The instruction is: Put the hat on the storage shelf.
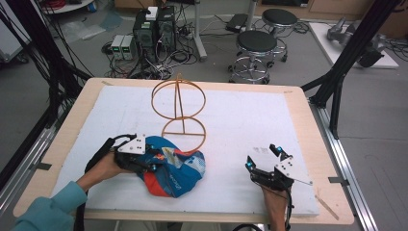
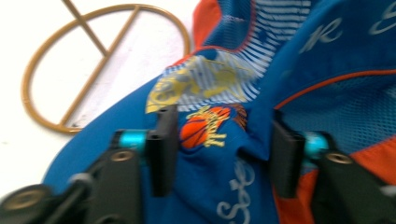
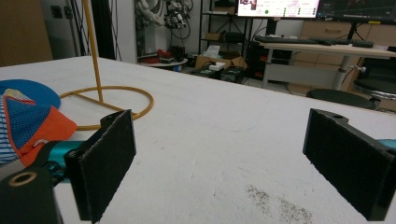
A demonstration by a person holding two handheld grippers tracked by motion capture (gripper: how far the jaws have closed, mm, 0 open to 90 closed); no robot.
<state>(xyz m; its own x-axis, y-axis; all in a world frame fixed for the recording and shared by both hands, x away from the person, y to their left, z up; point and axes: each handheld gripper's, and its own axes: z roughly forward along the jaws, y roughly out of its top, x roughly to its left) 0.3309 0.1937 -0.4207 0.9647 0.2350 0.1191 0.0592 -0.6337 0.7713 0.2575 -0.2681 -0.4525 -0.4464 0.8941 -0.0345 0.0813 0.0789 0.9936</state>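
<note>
Jaws of my left gripper point(image 2: 219, 154) stand about half spread with a raised fold of the blue-and-orange cap point(image 1: 171, 166) between them; in the left gripper view both pads point(image 2: 163, 149) lie against the fabric, so I read this as a pinch on the cloth, though blur leaves its firmness uncertain. Jaws of my right gripper point(image 3: 224, 163) are spread wide over bare white mat point(image 1: 240, 120), nothing between them, well apart from the cap. The cap lies crumpled on the near left part of the mat, just in front of the base ring of the gold wire stand point(image 1: 180, 108), its far edge close to or touching that ring.

Risks, as I judge them:
- Grip on one soft fold. If I lift from here, the mesh may slide out of the pads, or the rest of the cap may hang and swing.
- Proximity to the stand. A dragged or swinging cap can catch the base ring and tip or shift the light frame.
- Crumpled shape. Set over the upper hoop like this, the crown may not open and the cap may slip off.
- Idle right gripper. It is too far away to steady either cap or stand.
</note>
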